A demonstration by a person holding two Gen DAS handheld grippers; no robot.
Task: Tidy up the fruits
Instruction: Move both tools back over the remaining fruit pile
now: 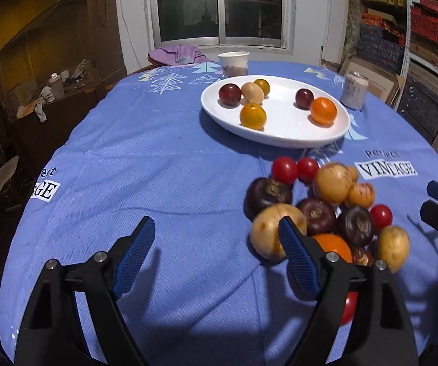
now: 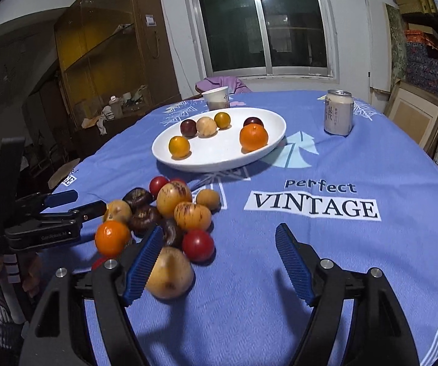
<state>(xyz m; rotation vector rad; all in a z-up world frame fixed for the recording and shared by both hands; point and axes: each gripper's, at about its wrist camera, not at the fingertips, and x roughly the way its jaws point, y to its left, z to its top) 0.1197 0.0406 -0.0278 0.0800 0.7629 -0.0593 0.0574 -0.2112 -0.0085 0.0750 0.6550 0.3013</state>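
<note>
Prob under halfway imo: six fruits are already sitting in the white oval plate (image 2: 170, 160) while a dozen or so are still lying in the mixed loose fruit pile (image 2: 170, 213) on the blue tablecloth (image 2: 310, 259), w/ left gripper (image 1: 215, 256) and right gripper (image 2: 219, 262) both hanging jaws apart, holding nothing.

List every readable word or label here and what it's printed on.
"Perfect VINTAGE": tablecloth, right of the fruit pile.
"...GE", cut off: the same print again at the tablecloth's left edge.
"CamRobot...": left gripper body, small, ending unclear.
Can: vertical characters, too small to read.
Cup: marks too blurred to read.
</note>
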